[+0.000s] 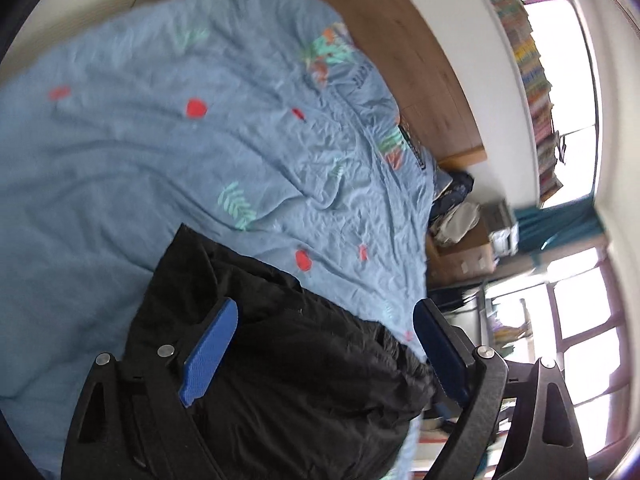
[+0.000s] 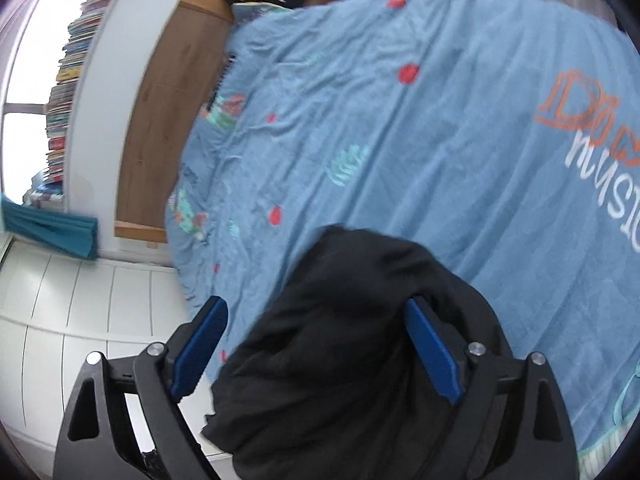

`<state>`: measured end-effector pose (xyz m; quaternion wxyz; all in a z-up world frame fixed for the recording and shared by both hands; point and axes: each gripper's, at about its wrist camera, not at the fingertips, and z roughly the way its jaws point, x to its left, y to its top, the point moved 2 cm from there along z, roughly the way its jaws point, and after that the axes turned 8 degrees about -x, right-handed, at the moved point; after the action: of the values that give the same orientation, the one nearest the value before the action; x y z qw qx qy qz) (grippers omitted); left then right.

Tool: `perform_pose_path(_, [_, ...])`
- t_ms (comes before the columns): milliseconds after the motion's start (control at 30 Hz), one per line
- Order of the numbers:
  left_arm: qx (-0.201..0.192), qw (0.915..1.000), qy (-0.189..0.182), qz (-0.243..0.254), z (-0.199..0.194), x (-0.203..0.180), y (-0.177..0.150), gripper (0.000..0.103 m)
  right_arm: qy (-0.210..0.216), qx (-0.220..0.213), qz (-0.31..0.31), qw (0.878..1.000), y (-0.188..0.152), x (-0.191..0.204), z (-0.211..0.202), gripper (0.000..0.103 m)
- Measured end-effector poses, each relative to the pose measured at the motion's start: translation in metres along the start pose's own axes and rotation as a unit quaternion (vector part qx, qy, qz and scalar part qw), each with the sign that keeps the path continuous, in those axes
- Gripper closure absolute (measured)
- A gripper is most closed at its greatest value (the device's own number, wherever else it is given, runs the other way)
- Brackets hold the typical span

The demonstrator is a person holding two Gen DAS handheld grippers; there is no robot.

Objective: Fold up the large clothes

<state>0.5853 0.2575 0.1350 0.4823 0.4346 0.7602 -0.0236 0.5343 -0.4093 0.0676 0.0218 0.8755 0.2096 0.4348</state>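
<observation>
Our left gripper (image 1: 326,344) hangs over the bed with its blue pads (image 1: 208,354) spread wide; nothing is pinched between them, and the black garment (image 1: 288,364) lies below and between the two fingers without either pad pressing on it. Our right gripper (image 2: 316,354) stands the same way, its jaws wide apart and empty; in its view the black garment (image 2: 344,344) sits bunched under the gap, with a loose edge drooping past the side of the bed toward the white tiled floor (image 2: 60,308).

The garment rests at the near edge of the bed, on a light blue bedspread (image 1: 168,128) printed with red dots, green leaves and, in the right wrist view, large orange and white lettering (image 2: 592,132); the cloth looks dark, slightly shiny and crumpled rather than flat; which part of the garment faces up we cannot tell.

Beyond the bedspread we see a wooden headboard (image 1: 416,64) against a white wall; a tall stack of books (image 1: 528,68) lines the window side; a teal curtain (image 2: 52,228) hangs bunched near the floor; a heap of dark and pale things (image 1: 456,204) sits just beside the bed's far corner. Both views are somewhat blurred.
</observation>
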Motion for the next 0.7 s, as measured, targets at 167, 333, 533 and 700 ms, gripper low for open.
perform_pose_path(167, [0.008, 0.9935, 0.043, 0.105, -0.007, -0.033, -0.036, 0.014, 0.011, 0.001, -0.099, 0.995, -0.017, 0.040, -0.033, 0.013])
perform_pose_path(333, [0.027, 0.9819, 0.070, 0.174, 0.007, -0.038, -0.092, 0.014, 0.010, 0.013, -0.188, 0.982, -0.067, 0.063, -0.047, 0.013])
perform_pose_path(533, [0.047, 0.9670, 0.081, 0.237, 0.031, -0.043, -0.152, 0.014, -0.014, 0.030, -0.304, 0.952, -0.151, 0.072, -0.035, 0.013])
perform_pose_path(700, [0.051, 0.9521, 0.077, 0.291, 0.053, -0.053, -0.186, 0.014, -0.025, 0.027, -0.388, 0.921, -0.209, 0.079, -0.020, 0.013])
